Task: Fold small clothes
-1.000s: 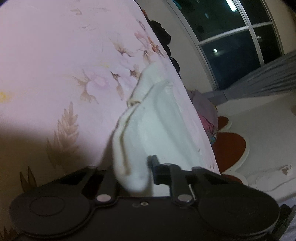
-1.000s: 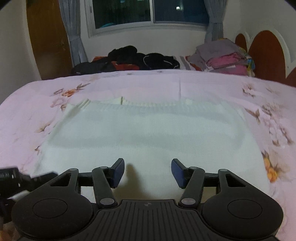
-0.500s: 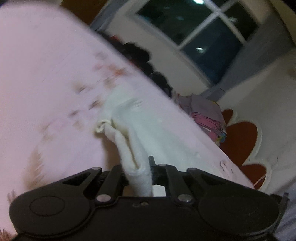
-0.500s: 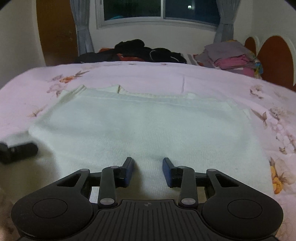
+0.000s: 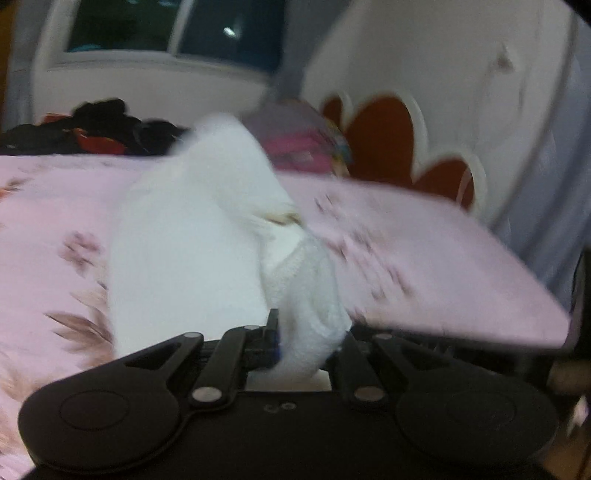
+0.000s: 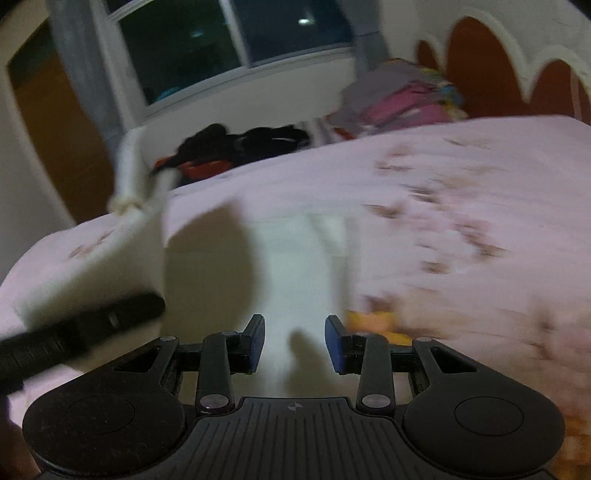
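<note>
A small white knit garment (image 5: 184, 236) lies on the pink floral bedsheet (image 5: 424, 258). My left gripper (image 5: 306, 343) is shut on its edge and holds that side lifted and swung over the rest. In the right wrist view the lifted side (image 6: 133, 206) stands up at the left, with the left gripper's dark body (image 6: 81, 332) below it. The flat part of the garment (image 6: 303, 266) lies just ahead of my right gripper (image 6: 294, 343), which is open and empty, close above the cloth.
A heap of dark clothes (image 6: 243, 144) and a stack of folded pink and grey clothes (image 6: 399, 99) lie at the far side of the bed. A red and white headboard (image 6: 517, 62) is at the right. A window (image 6: 229, 33) is behind.
My left gripper has swung the held edge up and across to the right, folding the garment over. My right gripper has tilted and turned left; its jaws stay apart.
</note>
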The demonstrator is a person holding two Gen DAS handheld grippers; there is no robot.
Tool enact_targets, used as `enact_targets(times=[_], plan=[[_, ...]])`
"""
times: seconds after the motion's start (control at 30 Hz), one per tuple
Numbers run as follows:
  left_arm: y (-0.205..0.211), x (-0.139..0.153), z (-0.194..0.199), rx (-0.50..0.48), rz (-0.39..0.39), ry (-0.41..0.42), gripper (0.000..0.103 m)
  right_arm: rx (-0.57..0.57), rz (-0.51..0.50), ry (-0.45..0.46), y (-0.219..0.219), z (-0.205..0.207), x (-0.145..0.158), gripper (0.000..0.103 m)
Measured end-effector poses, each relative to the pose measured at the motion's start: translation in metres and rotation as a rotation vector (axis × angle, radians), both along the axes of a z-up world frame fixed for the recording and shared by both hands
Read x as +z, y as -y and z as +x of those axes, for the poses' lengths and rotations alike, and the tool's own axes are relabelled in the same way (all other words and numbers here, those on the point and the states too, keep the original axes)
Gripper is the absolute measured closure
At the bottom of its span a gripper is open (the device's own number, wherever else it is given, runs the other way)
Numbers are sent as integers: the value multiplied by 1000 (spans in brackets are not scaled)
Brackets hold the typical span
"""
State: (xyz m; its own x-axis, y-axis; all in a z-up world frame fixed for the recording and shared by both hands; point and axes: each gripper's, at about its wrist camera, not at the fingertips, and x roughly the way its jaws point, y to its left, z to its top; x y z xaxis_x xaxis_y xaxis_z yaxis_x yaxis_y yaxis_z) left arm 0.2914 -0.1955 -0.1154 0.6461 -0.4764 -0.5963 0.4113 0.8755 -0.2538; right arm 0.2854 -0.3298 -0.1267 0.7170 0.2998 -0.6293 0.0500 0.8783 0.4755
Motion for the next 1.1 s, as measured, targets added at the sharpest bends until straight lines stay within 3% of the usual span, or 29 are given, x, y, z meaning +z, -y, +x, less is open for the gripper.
enact_targets(times=[0.1, 0.27, 0.3, 0.33, 0.4, 0.6, 0.67, 0.7, 0.73, 0.97, 1.03, 1.1], plan=[[21, -22, -4, -48, 90, -51, 90, -18, 35, -21, 22, -6, -6, 67], [32, -21, -32, -138, 130, -25, 70, 5, 120, 4, 36, -9, 0, 67], [29, -19, -37, -163, 119, -37, 63, 19, 144, 10, 35, -5, 2, 61], [25, -16, -40, -176, 114, -49, 54, 35, 164, 19, 32, -3, 5, 40], [11, -10, -49, -165, 109, -45, 45, 63, 172, 47, 23, 4, 10, 21], [-45, 12, -44, 26, 70, -31, 42, 126, 164, 39, -10, 33, 5, 22], [-61, 14, -35, 96, 63, -40, 42, 132, 150, 28, -16, 41, 0, 34], [-69, 14, -31, 135, 64, -42, 42, 140, 153, 13, -18, 46, -4, 48], [-77, 15, -30, 161, 65, -42, 42, 139, 154, 1, -18, 48, -8, 53], [-97, 15, -10, 248, 42, -74, 42, 128, 210, -46, -14, 66, -26, 55], [-100, 13, -2, 253, 30, -87, 42, 142, 261, -69, -14, 70, -27, 83], [-96, 8, 10, 247, 28, -96, 42, 150, 238, -61, -14, 69, -22, 86]])
